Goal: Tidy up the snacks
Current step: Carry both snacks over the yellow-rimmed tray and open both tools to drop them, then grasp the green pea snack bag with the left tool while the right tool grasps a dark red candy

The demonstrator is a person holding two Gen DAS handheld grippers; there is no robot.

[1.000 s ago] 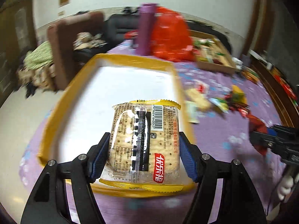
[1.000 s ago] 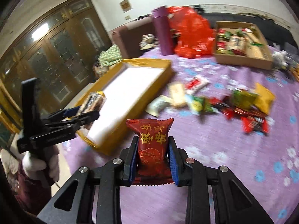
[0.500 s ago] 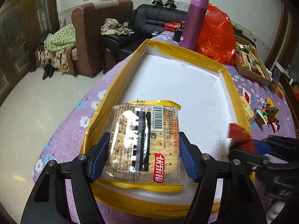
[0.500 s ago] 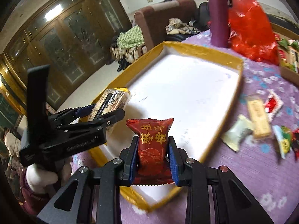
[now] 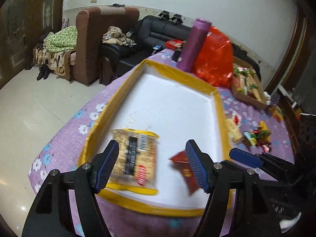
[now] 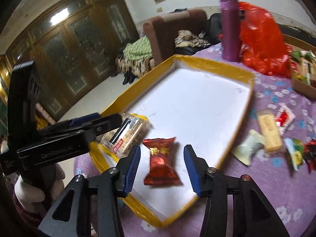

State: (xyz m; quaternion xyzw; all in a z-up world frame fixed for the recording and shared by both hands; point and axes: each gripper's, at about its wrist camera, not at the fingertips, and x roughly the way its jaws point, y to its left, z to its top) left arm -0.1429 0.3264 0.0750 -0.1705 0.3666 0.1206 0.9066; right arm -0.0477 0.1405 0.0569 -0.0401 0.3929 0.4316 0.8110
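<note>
Purple flowered tablecloth, yellow-rimmed tray ahead. Left gripper wide open, cracker pack loose between its fingers, inside tray. Right gripper wide open, red candy packet likewise. Two snacks in; scattered snacks right of right gripper left to gather.

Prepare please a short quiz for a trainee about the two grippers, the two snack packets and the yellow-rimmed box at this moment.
1. True or false: the left gripper is clamped on the cracker packet.
2. Where does the red candy packet lie?
A. on the purple cloth
B. inside the yellow-rimmed box
C. in the brown cardboard tray
3. Fill in: the right gripper is ____ .

Key
1. False; its jaws stand apart.
2. B
3. open
</note>
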